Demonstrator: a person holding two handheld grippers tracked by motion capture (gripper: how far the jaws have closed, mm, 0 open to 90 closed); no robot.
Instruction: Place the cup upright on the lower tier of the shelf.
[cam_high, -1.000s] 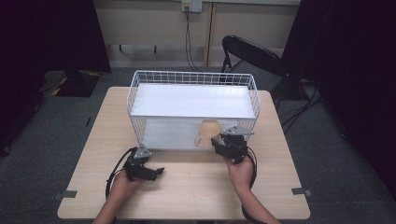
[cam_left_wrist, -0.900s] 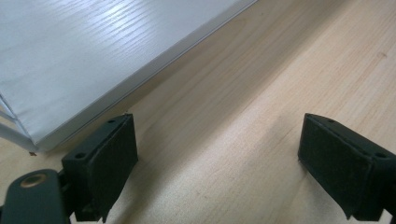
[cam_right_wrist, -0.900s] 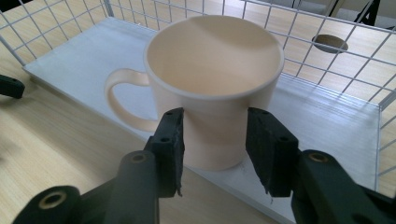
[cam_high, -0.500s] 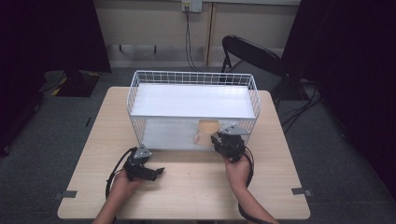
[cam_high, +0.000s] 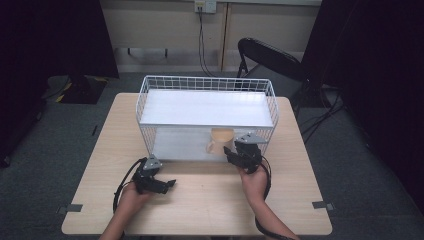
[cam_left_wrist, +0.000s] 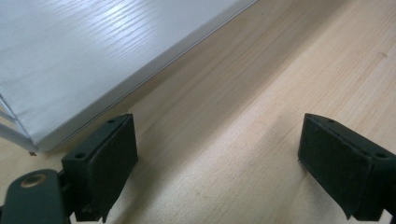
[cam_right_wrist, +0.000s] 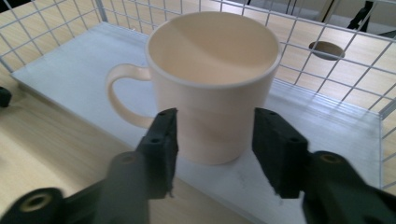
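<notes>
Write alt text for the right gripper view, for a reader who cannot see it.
A cream mug stands upright on the white lower shelf of a wire rack, its handle pointing to the left of the view. The right hand-held gripper sits just in front of it, its two black jaws parted on either side of the mug's lower body.

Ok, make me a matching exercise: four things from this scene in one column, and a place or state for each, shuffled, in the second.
Things:
1. mug
2. left tongs
3. right tongs
4. folding chair

Places or states:
A. open, above bare tabletop
B. on the floor behind the table
C. upright on the lower shelf of the wire rack
D. open, jaws either side of the mug's base

Pairs: 1-C, 2-A, 3-D, 4-B
</notes>
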